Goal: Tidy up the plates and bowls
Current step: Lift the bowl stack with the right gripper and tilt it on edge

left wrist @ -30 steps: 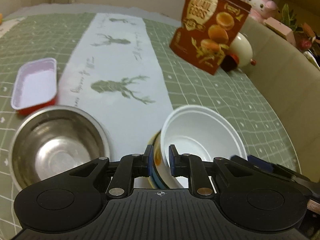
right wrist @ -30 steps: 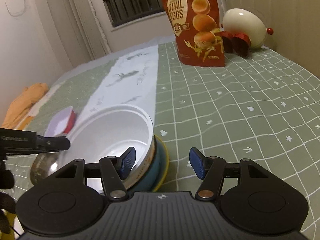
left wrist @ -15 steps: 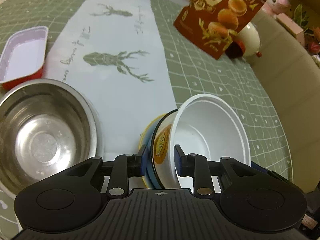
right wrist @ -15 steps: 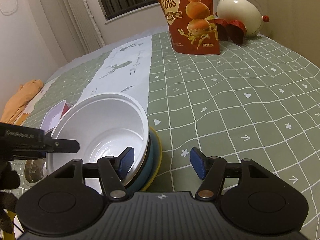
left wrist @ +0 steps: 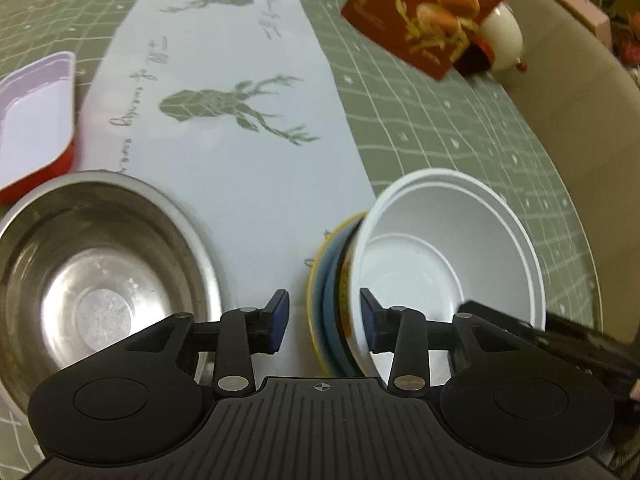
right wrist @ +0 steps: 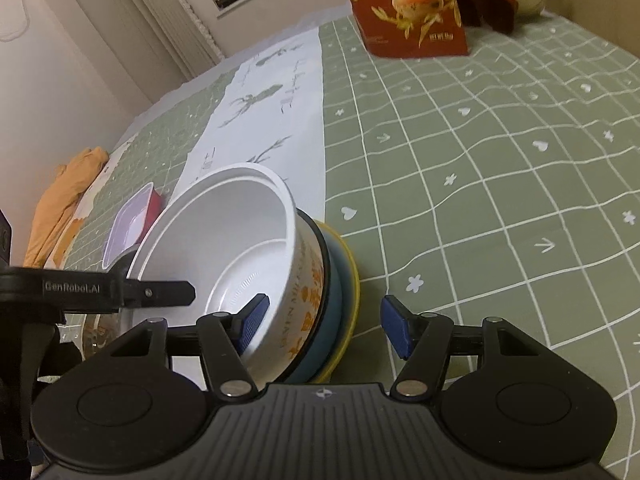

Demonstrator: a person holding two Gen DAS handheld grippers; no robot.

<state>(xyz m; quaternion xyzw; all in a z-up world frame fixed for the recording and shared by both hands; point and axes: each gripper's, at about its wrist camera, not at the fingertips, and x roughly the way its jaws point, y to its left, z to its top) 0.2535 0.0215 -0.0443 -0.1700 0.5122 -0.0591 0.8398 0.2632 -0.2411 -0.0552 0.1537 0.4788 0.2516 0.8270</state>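
A white bowl sits tilted inside an orange-patterned bowl, which rests in a blue dish with a yellow rim. My left gripper straddles the stack's near rim and its jaws are opening. One pad is inside the white bowl and the other stands clear of the yellow rim. My right gripper straddles the opposite wall, open, its outer pad apart from the stack. A steel bowl lies left of the stack.
A red tray with a pale inside lies beyond the steel bowl. A deer-print runner crosses the green checked cloth. A snack bag and a white egg-shaped ornament stand at the far side. Orange cloth lies at the left edge.
My left gripper was shut on the white bowl's rim and has opened, moving forward and tipping down. The right gripper tipped down toward the stack.
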